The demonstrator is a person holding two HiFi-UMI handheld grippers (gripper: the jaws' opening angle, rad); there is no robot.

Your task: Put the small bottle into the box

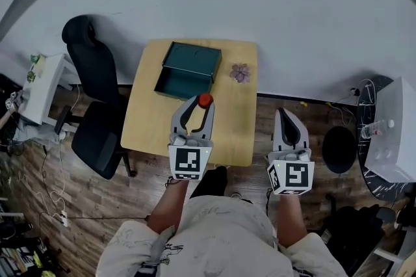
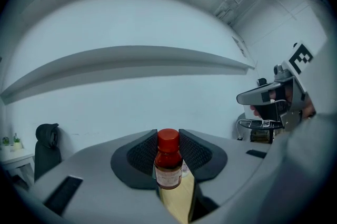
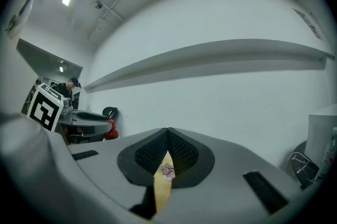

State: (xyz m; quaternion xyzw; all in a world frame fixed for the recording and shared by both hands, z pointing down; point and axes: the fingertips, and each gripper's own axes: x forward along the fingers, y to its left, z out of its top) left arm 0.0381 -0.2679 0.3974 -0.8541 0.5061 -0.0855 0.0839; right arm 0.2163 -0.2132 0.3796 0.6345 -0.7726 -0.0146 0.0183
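**A:** Where is the small bottle (image 2: 168,162) now?

**B:** Between the jaws of the left gripper (image 1: 200,104). They stand partly open, and the pads press on its sides. The bottle is upright, red cap on top, so its long axis runs up and down, across the level line the gripper points along.

**A:** And the box (image 1: 172,93)?

**B:** Just ahead of those jaw tips and a little to their left, on the table (image 1: 149,132). Its lid is tipped back on the far side and the tray mouth faces up.

**A:** So the carry is short?

**B:** I judge so: forward and slightly left until the bottle is over the tray, then down, base first.

**A:** Could the right gripper (image 3: 168,133) help?

**B:** Hardly. Its jaws are closed tip to tip on nothing. It hangs off the table's right edge, well apart from the box. The left one is far nearer.
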